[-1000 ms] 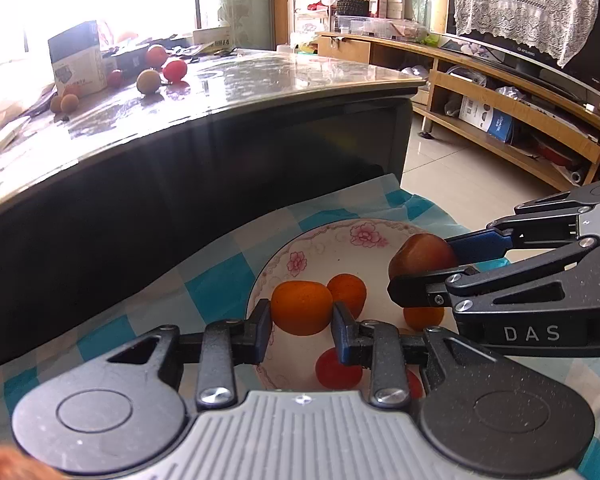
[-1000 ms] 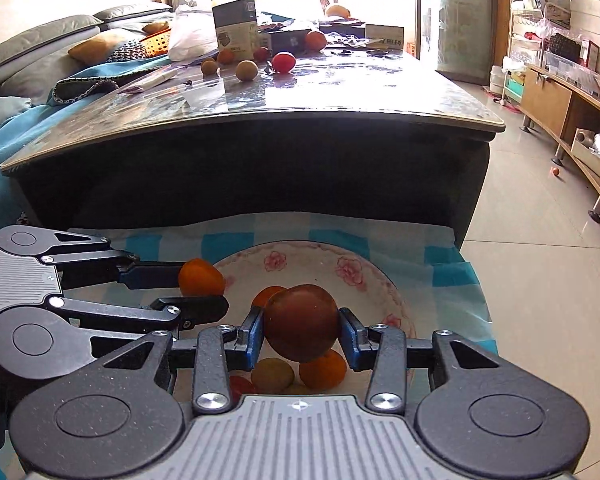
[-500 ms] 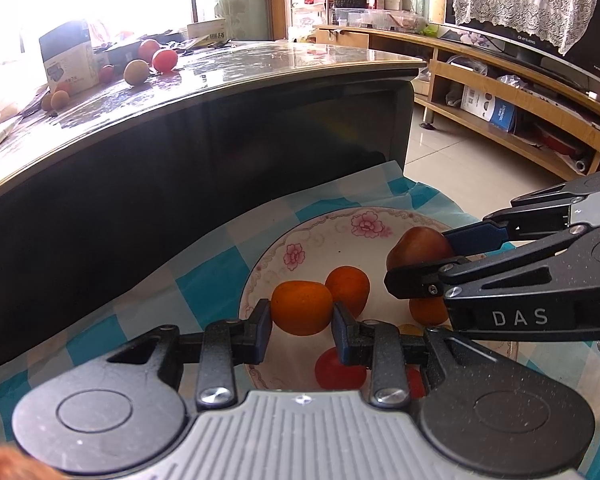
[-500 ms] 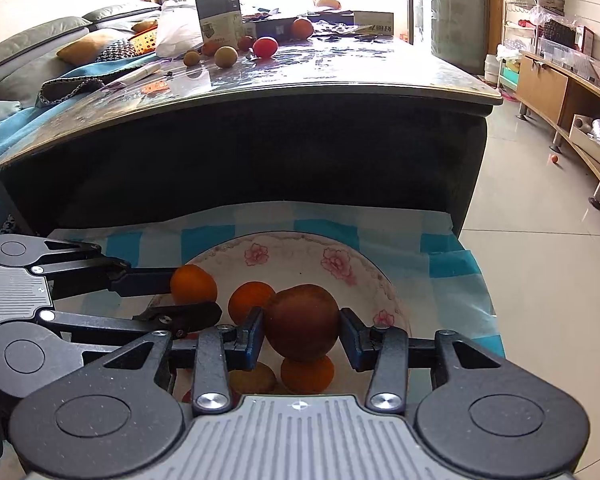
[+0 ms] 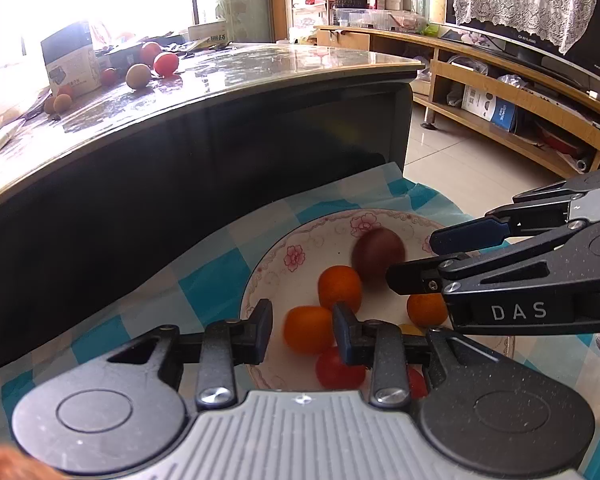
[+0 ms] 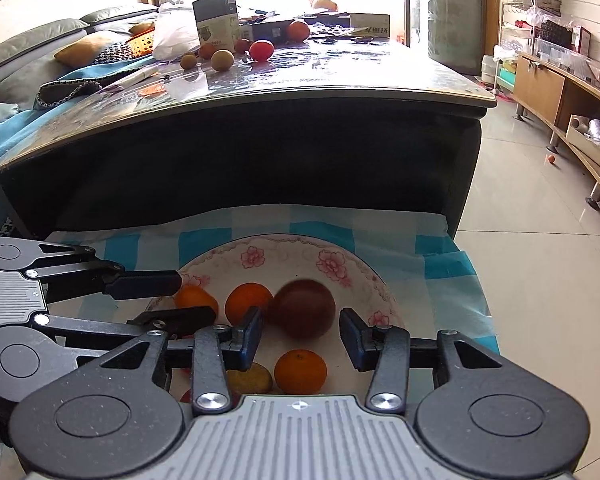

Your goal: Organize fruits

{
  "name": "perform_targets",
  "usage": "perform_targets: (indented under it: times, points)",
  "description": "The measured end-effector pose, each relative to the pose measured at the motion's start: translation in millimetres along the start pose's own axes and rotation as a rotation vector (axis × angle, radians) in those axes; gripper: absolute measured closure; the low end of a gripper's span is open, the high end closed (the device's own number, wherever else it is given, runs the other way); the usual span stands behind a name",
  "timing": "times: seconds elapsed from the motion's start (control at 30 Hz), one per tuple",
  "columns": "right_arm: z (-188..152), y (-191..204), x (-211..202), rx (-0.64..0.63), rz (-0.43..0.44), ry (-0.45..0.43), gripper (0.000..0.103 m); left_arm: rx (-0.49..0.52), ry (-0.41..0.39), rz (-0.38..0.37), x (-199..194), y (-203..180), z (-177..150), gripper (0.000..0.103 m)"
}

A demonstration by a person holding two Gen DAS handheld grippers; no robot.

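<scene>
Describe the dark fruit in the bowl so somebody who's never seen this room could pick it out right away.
In front of the dark coffee table, a blue-checked cloth holds a white bowl with pink flowers. The dark fruit lies there, just beyond the right gripper, whose jaws are opening clear of it. It is the only maroon-brown one and the largest; its neighbours are orange, red or yellowish.

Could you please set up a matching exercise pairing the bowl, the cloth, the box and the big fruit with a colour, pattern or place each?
Things:
1. bowl
2. cloth
3. box
4. big fruit

Descriptions:
A. dark reddish brown
B. blue and white checks
C. on the table
D. pink flowers inside the rim

Pairs: 1-D, 2-B, 3-C, 4-A
</scene>
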State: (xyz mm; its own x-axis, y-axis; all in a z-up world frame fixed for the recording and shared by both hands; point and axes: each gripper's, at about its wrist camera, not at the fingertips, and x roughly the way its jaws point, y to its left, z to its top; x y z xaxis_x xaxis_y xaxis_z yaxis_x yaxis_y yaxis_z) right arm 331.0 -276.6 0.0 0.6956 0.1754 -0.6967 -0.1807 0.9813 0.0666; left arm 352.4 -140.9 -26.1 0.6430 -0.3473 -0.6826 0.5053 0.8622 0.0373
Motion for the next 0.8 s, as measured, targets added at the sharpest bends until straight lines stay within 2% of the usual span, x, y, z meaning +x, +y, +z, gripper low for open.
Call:
perform_targets:
  times: [0.33, 0.6, 0.8]
  points:
    - [3, -2, -15, 0.016, -0.001, -0.022, 0.063, -0.003, -0.009, 0.021, -22, 1, 0, 0.061]
    - [-1, 9, -52, 0.002, -0.02, -0.034, 0.063, -0.012, -0.038, 0.021, -66, -8, -5, 0.061]
    - [-14, 16, -87, 0.028, -0.05, -0.054, 0.062, -0.017, -0.055, -0.006, -99, -19, -21, 0.06]
